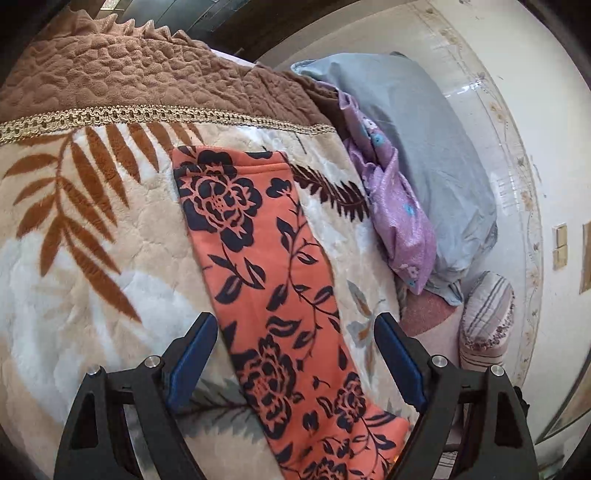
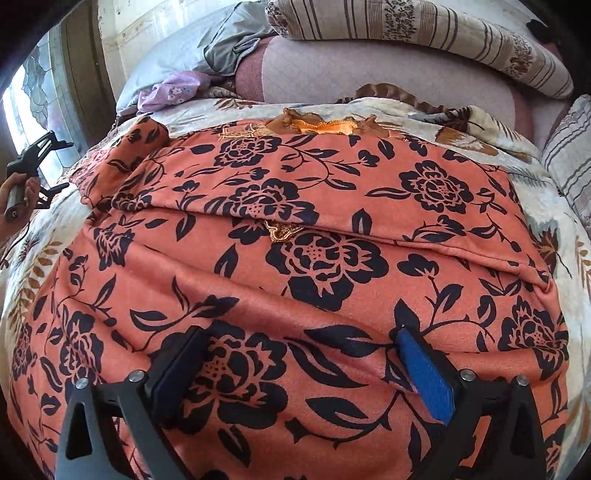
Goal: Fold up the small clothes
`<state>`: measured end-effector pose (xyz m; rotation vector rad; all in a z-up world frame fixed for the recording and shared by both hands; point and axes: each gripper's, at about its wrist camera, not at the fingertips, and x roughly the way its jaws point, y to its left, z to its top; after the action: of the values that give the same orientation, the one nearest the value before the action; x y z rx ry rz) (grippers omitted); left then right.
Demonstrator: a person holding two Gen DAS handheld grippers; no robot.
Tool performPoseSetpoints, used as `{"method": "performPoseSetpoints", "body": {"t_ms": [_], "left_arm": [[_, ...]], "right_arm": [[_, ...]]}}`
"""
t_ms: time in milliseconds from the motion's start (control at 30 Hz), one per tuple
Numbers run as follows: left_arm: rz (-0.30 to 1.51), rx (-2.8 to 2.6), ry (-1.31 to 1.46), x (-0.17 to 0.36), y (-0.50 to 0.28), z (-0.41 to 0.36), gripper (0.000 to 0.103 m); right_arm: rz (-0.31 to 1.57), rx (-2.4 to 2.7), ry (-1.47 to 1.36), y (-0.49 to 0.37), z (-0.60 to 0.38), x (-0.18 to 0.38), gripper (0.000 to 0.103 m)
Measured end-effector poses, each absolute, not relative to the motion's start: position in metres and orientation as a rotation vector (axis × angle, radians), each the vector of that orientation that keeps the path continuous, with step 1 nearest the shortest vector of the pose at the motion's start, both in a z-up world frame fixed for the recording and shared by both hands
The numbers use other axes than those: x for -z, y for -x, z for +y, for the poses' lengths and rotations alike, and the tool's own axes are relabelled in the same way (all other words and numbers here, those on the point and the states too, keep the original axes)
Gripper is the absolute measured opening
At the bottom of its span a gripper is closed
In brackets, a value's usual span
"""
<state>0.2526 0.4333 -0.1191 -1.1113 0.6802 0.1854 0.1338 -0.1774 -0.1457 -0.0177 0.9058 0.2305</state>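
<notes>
An orange garment with dark flowers [image 2: 332,206] lies spread on the cream leaf-print blanket [image 1: 74,258], its far part folded over along a crosswise edge. In the left wrist view a narrow part of the orange garment [image 1: 258,258] stretches away across the blanket. My left gripper [image 1: 295,319] hovers over that strip, jaws wide, nothing between the blue pads. From the right wrist view, the left gripper [image 2: 68,164] shows at the far left edge in a person's hand. My right gripper [image 2: 300,334] stands open low over the garment's near half, gripping nothing.
A grey pillow [image 1: 424,147] and a crumpled purple flowered cloth [image 1: 395,221] lie beside the blanket. Striped pillows [image 2: 424,33] rest at the bed's head on a pink sheet [image 2: 369,81]. A brown quilted border [image 1: 129,74] edges the blanket. A window [image 2: 37,92] is left.
</notes>
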Motion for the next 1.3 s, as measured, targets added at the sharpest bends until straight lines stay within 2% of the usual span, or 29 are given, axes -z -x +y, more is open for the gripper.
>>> {"method": "performPoseSetpoints", "body": {"t_ms": [200, 267, 300, 333, 467, 633, 767, 867, 1000, 1067, 1100, 1133, 1200, 1233, 1300], "left_arm": [[0.688, -0.215, 1.06, 0.125, -0.274, 0.438, 0.085], [0.723, -0.259, 1.019, 0.127, -0.281, 0.442, 0.041], [0.799, -0.283, 1.0, 0.134, -0.288, 0.446, 0.006], [0.796, -0.283, 1.027, 0.14, -0.288, 0.451, 0.004], [0.75, -0.325, 0.799, 0.092, -0.281, 0.425, 0.004], [0.513, -0.211, 0.444, -0.043, -0.246, 0.339, 0.004], [0.362, -0.008, 0.185, -0.134, -0.217, 0.227, 0.005], [0.346, 0.158, 0.052, -0.155, -0.201, 0.131, 0.005], [0.433, 0.344, -0.066, -0.119, -0.194, 0.01, 0.006], [0.54, 0.431, -0.133, -0.075, -0.196, -0.044, 0.032], [0.615, 0.474, -0.195, -0.045, -0.199, -0.07, 0.073], [0.697, 0.492, -0.252, -0.015, -0.202, -0.087, 0.086], [0.894, 0.454, -0.306, 0.043, -0.213, -0.1, 0.084], [0.947, 0.421, -0.289, 0.058, -0.216, -0.092, 0.079], [0.953, 0.374, -0.197, 0.061, -0.212, -0.061, 0.079]], "right_arm": [[0.897, -0.234, 0.005, -0.134, -0.179, 0.145, 0.102], [0.895, -0.235, 0.0, -0.134, -0.179, 0.146, 0.102], [0.895, -0.234, 0.0, -0.134, -0.179, 0.146, 0.102], [0.894, -0.234, -0.001, -0.135, -0.179, 0.146, 0.102], [0.89, -0.235, -0.008, -0.134, -0.18, 0.146, 0.102], [0.883, -0.242, -0.027, -0.134, -0.182, 0.146, 0.102], [0.876, -0.252, -0.049, -0.134, -0.185, 0.146, 0.102], [0.867, -0.266, -0.082, -0.133, -0.189, 0.145, 0.102], [0.852, -0.29, -0.142, -0.132, -0.197, 0.143, 0.102], [0.837, -0.311, -0.195, -0.132, -0.204, 0.142, 0.102], [0.827, -0.324, -0.232, -0.131, -0.209, 0.142, 0.102], [0.817, -0.338, -0.271, -0.13, -0.214, 0.142, 0.102], [0.803, -0.365, -0.345, -0.13, -0.224, 0.142, 0.102], [0.796, -0.376, -0.376, -0.13, -0.228, 0.142, 0.102], [0.785, -0.391, -0.416, -0.13, -0.232, 0.142, 0.102]]}}
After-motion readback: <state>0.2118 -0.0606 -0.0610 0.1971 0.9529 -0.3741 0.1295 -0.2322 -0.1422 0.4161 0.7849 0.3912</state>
